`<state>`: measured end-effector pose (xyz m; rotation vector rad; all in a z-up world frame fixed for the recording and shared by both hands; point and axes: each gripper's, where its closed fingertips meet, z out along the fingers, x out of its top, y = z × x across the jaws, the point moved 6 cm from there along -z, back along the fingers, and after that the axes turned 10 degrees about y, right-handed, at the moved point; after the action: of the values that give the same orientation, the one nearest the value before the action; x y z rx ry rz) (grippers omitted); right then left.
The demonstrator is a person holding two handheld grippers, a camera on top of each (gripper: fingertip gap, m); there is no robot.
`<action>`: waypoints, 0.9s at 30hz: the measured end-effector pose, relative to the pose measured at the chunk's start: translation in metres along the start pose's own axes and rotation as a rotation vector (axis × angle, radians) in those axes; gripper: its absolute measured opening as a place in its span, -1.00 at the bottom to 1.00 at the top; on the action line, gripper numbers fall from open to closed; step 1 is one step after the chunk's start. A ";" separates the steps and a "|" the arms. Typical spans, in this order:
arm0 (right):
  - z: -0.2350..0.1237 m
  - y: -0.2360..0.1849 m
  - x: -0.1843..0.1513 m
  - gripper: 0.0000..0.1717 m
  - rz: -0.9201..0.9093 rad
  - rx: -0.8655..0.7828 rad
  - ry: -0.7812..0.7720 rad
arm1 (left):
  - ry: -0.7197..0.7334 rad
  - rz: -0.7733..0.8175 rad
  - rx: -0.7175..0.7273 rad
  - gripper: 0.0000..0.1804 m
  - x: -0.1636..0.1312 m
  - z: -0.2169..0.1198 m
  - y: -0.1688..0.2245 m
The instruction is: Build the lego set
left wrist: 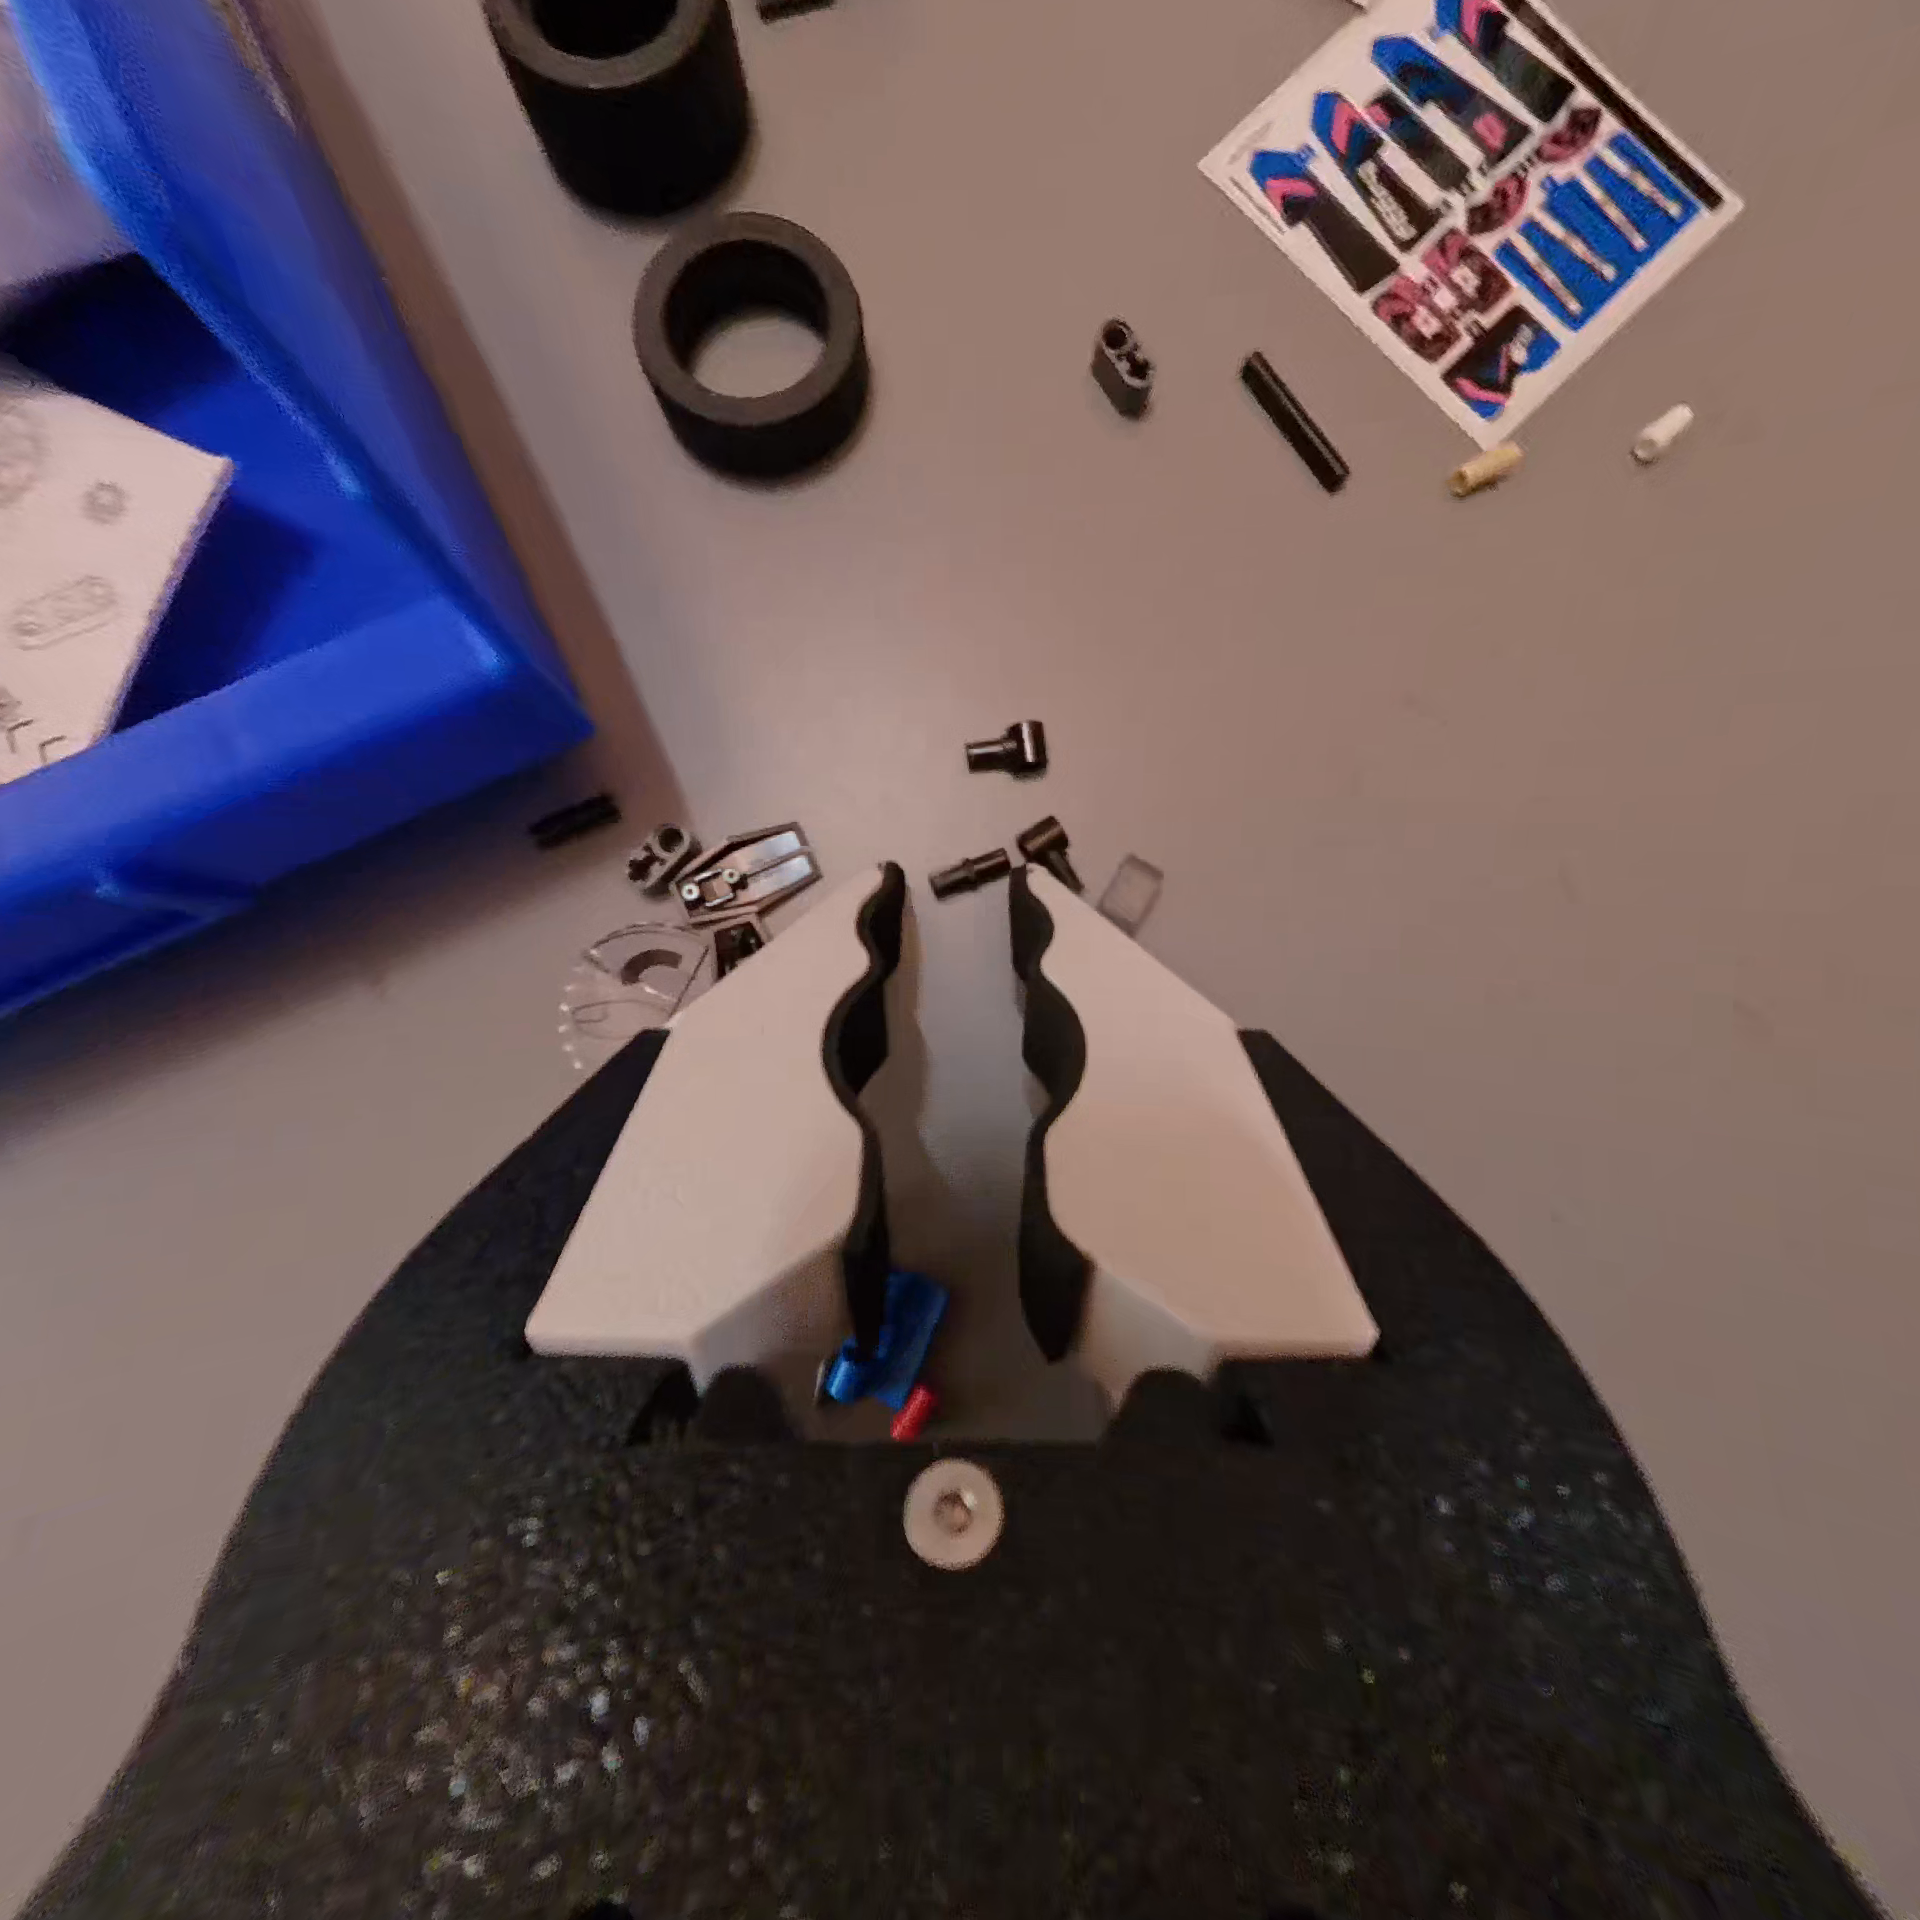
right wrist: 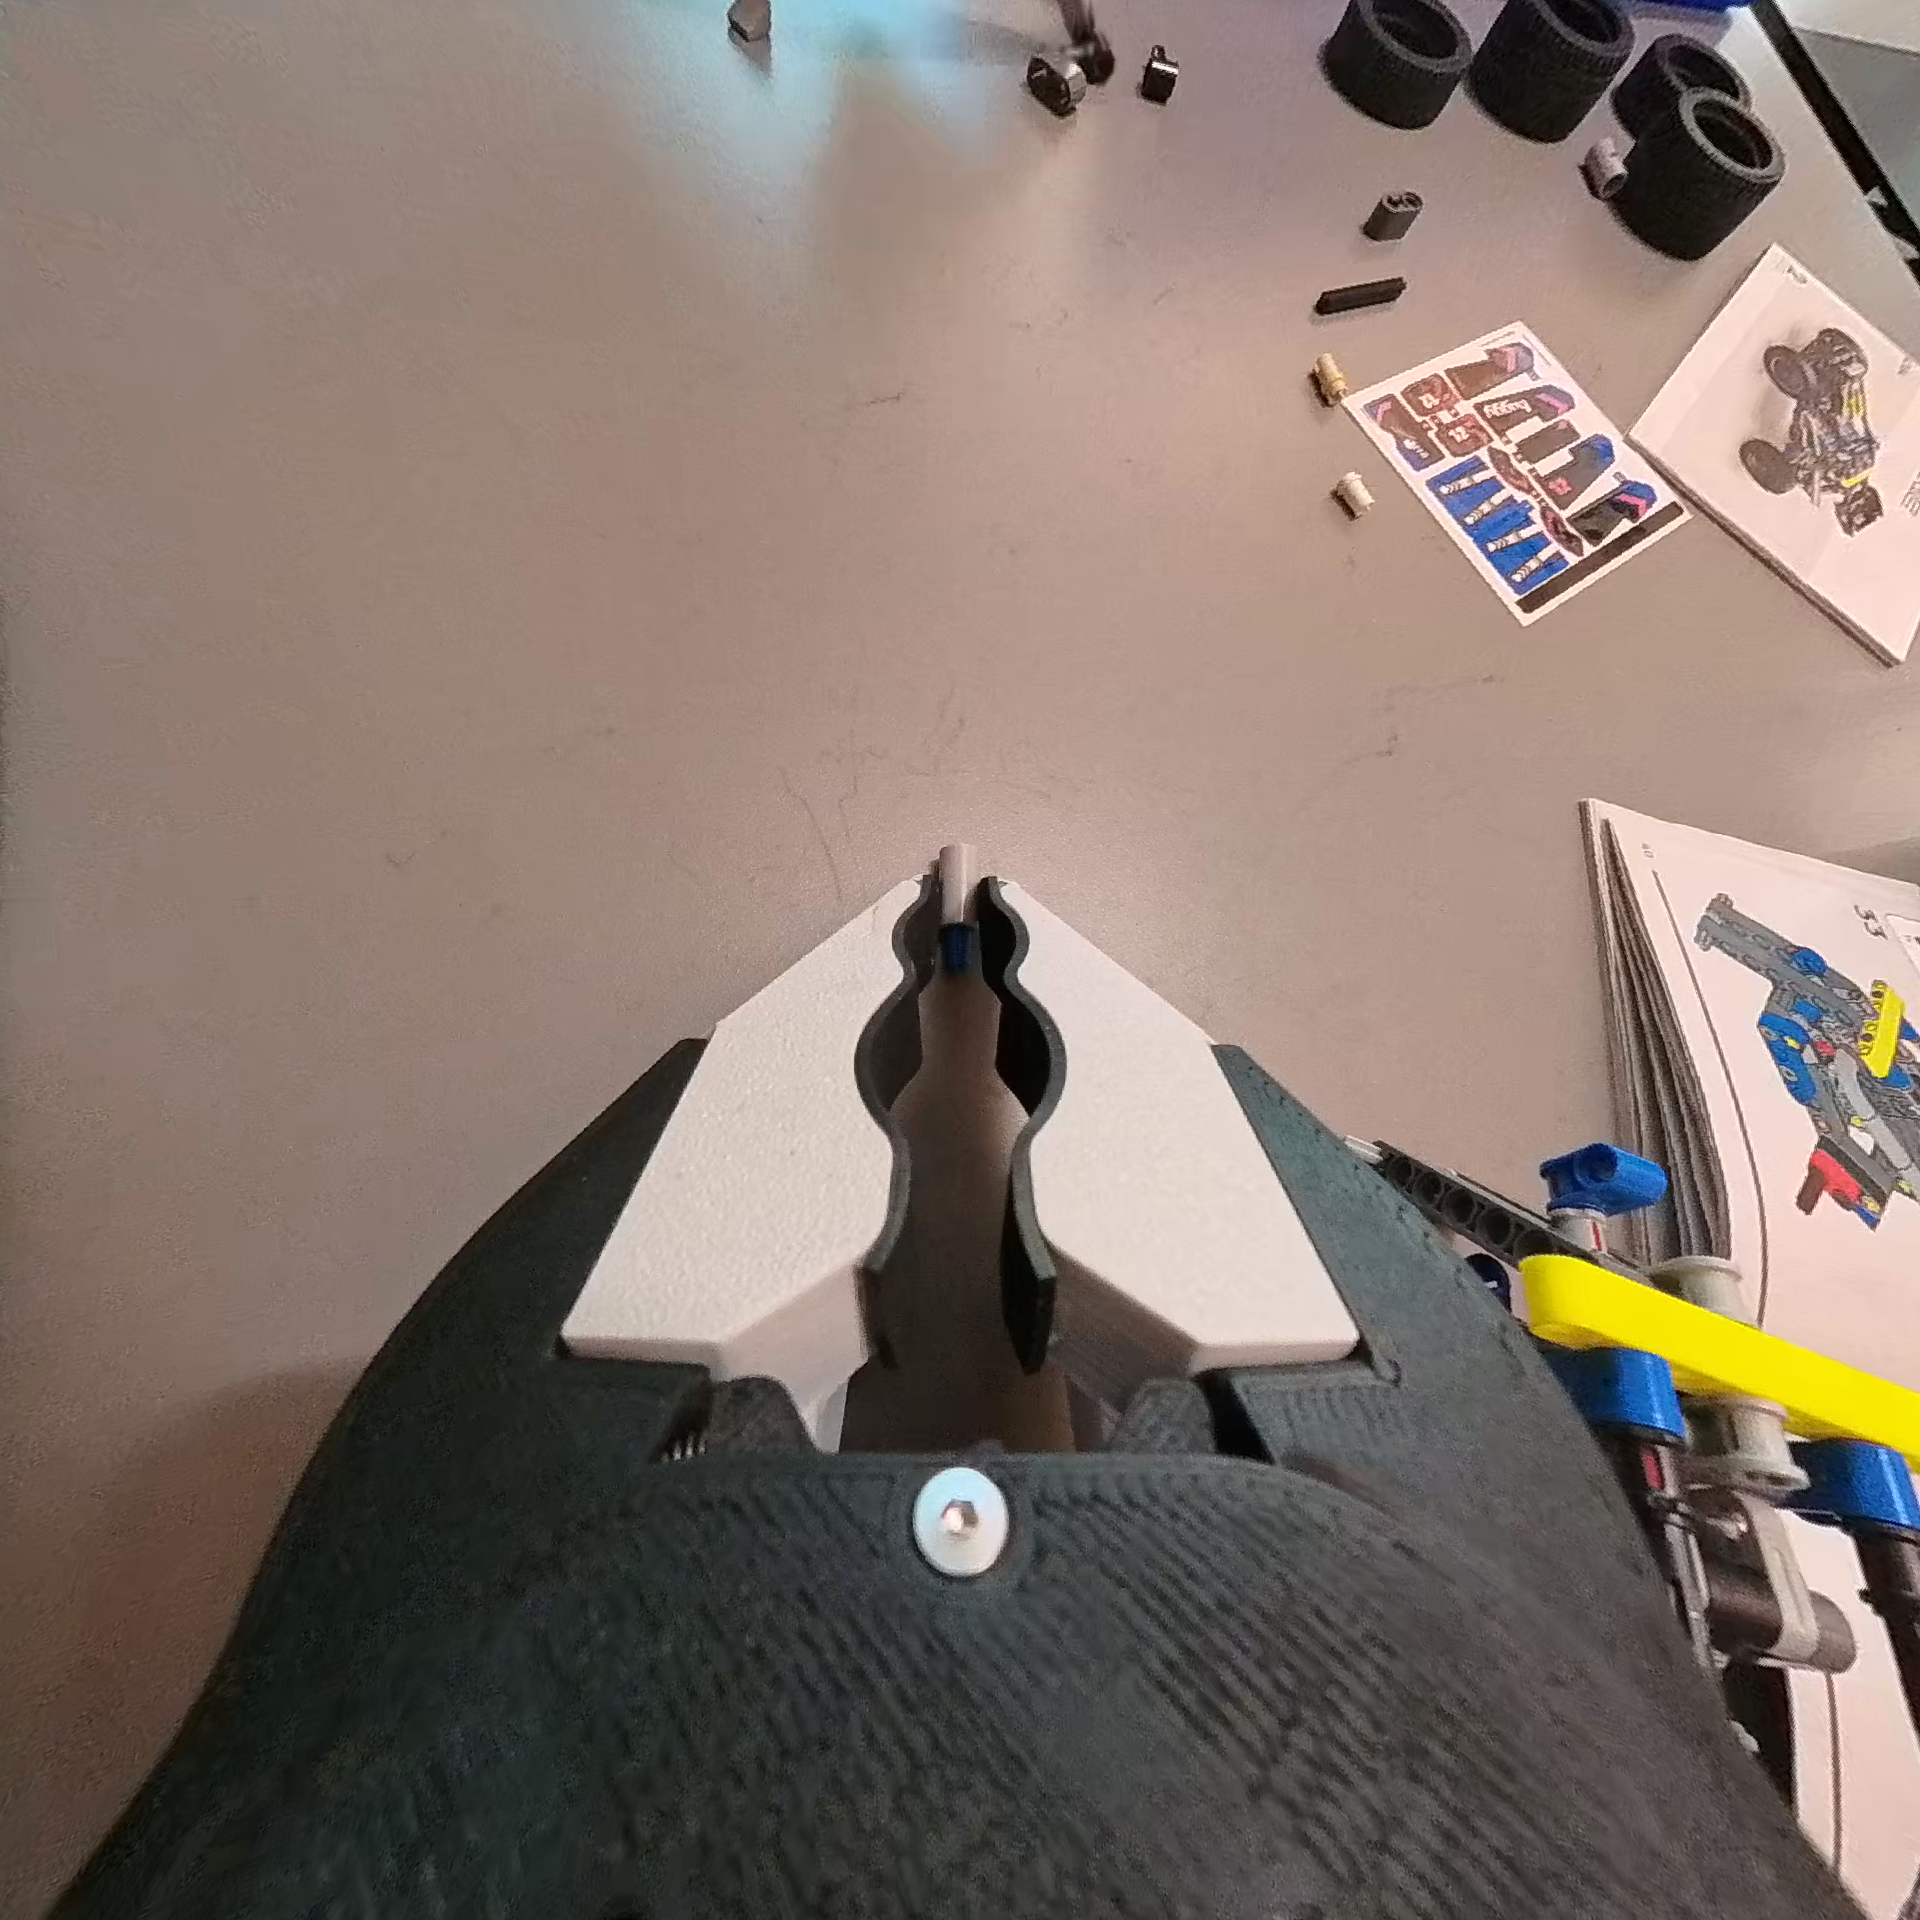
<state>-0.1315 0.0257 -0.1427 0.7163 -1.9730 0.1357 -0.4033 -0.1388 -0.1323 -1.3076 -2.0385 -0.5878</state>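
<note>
Grey table (left wrist: 1351, 831), blue bin (left wrist: 312, 727) holding printed sheet (left wrist: 94, 582)

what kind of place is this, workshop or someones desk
Probably a hobby or lab workbench set up for building a toy construction kit: a plain grey table scattered with black tyres, a sticker sheet, open instruction booklets and a blue parts bin.

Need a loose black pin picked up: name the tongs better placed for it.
Left. The left tongs stand open with a small black pin right at their tips; the right tongs are already shut on a white-and-blue pin.
</note>
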 end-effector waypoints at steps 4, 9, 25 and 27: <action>0.000 0.000 0.000 -0.93 -0.002 -0.001 0.000 | 0.007 -0.049 0.038 -0.79 0.001 0.002 -0.001; 0.000 0.000 0.000 -0.93 -0.001 -0.001 0.000 | -0.005 0.026 0.064 -0.85 -0.002 0.005 0.003; 0.000 0.000 0.000 -0.93 -0.004 -0.002 0.000 | 0.043 0.198 -0.051 -0.87 -0.003 -0.010 -0.003; 0.000 0.000 0.000 -0.93 -0.005 -0.002 0.000 | 0.053 0.219 -0.062 -0.87 -0.004 -0.005 -0.003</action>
<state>-0.1314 0.0257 -0.1429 0.7200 -1.9710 0.1303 -0.4034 -0.1459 -0.1318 -1.5115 -1.8174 -0.5816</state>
